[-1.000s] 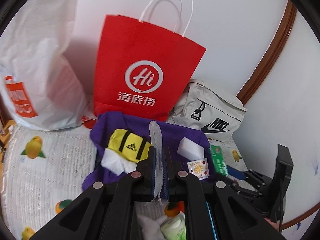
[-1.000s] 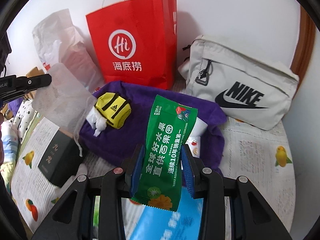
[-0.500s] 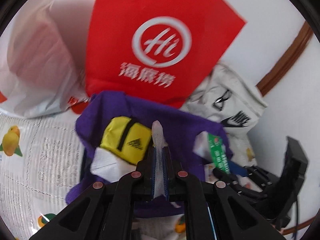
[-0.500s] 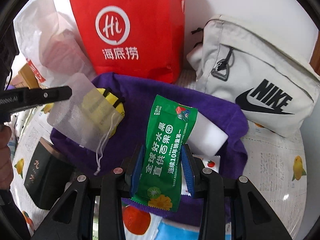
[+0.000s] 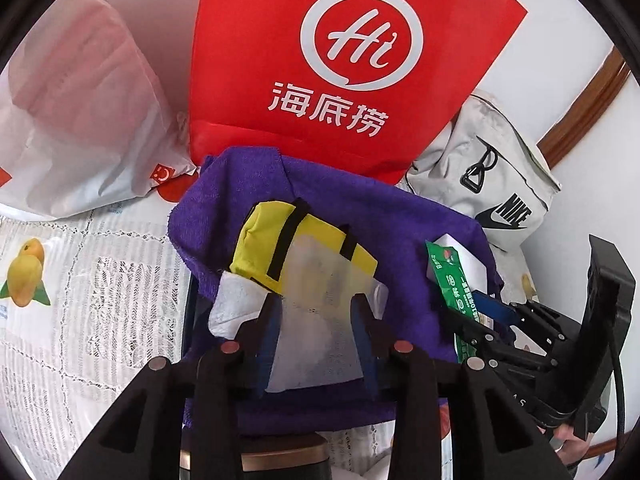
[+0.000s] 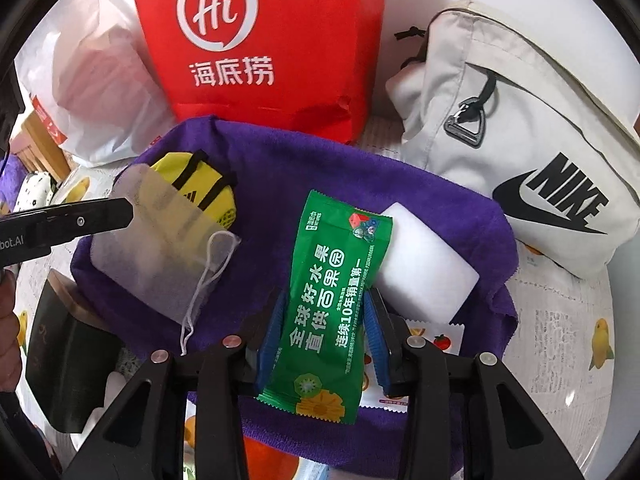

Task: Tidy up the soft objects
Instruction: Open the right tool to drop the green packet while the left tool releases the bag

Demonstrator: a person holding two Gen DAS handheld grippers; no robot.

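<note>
The left gripper (image 5: pixel 316 320), released, straddles a mesh drawstring pouch (image 6: pixel 160 248) over the purple towel (image 6: pixel 280 160), while the right gripper (image 6: pixel 326 332) clamps a green snack packet (image 6: pixel 332 292) lengthwise, pointing far.

Both wrist fisheyes look forward along own tongs, close above purple towel (image 5: pixel 224 216), facing red bag (image 5: pixel 344 60) by wall. 2 views share towel, red bag, Nike bag (image 6: pixel 520 128).

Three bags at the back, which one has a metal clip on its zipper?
The off-white Nike bag, rightmost, lying slumped: a grey triangular clip hangs from its zipper pull. The red paper bag and white plastic bag show no zipper.
</note>
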